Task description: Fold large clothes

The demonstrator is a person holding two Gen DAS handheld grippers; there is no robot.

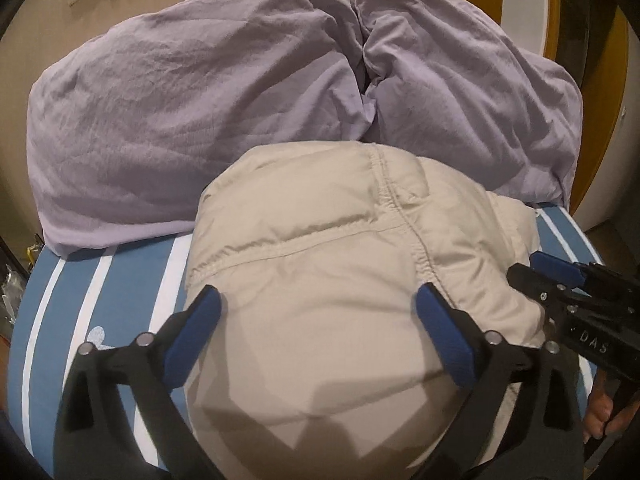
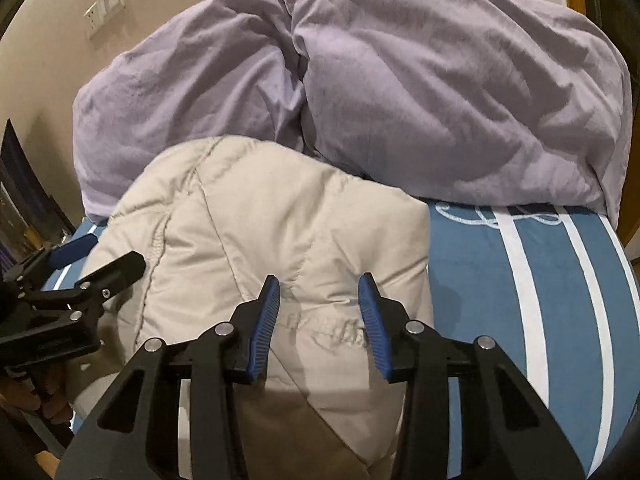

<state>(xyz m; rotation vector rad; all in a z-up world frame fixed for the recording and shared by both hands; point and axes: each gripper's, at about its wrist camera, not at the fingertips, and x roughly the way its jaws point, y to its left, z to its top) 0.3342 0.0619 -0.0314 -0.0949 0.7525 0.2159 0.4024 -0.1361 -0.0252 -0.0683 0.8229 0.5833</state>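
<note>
The jacket [image 1: 340,280] runs off the lower edge in both views, its near end hidden behind the gripper frames. The duvet [image 1: 180,100] behind the jacket is cut off at the top. Whether the right gripper [image 2: 319,300] touches the jacket cannot be told.

Left gripper [image 1: 318,310] jaws spread wide, right gripper [image 2: 318,300] jaws narrower (both angled downward, empty)
</note>
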